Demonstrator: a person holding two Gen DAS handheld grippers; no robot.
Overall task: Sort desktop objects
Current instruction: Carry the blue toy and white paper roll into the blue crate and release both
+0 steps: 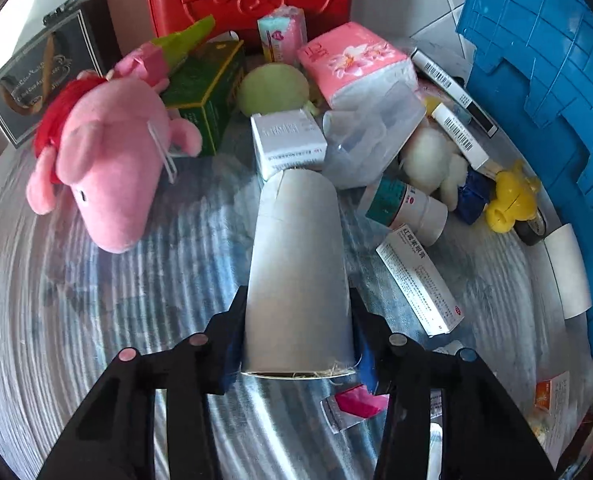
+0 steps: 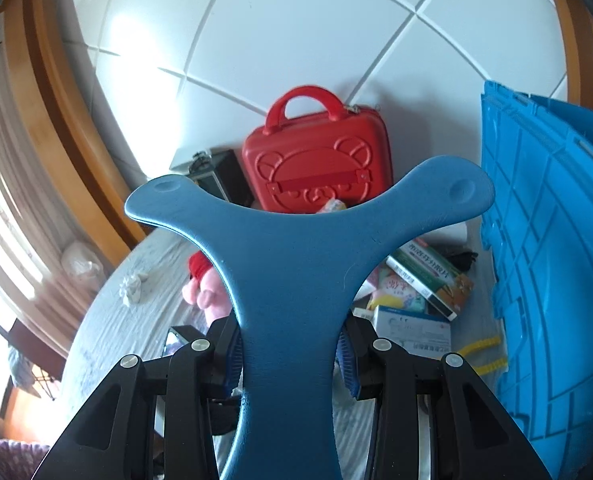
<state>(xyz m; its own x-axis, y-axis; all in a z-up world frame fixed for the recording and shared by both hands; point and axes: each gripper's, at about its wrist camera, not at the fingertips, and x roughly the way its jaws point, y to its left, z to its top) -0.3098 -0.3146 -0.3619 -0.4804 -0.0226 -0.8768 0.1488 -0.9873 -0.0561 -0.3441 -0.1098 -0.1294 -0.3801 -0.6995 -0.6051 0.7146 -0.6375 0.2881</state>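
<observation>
Left tool (image 1: 298,344) clamps a grey paper cup (image 1: 296,264); right tool (image 2: 292,356) grips a blue Y-shaped piece (image 2: 292,280). Squeeze lightly and carry each toward the blue crate (image 1: 536,60) at two o'clock, above the clutter.

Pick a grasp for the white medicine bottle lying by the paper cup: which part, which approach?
Judging by its pose, grip the medicine bottle across its labelled body, coming from above. It lies on its side with the white cap toward the camera; the round middle is the widest exposed part. The flat white box crowds the cap end, the plush toy the far side.
</observation>
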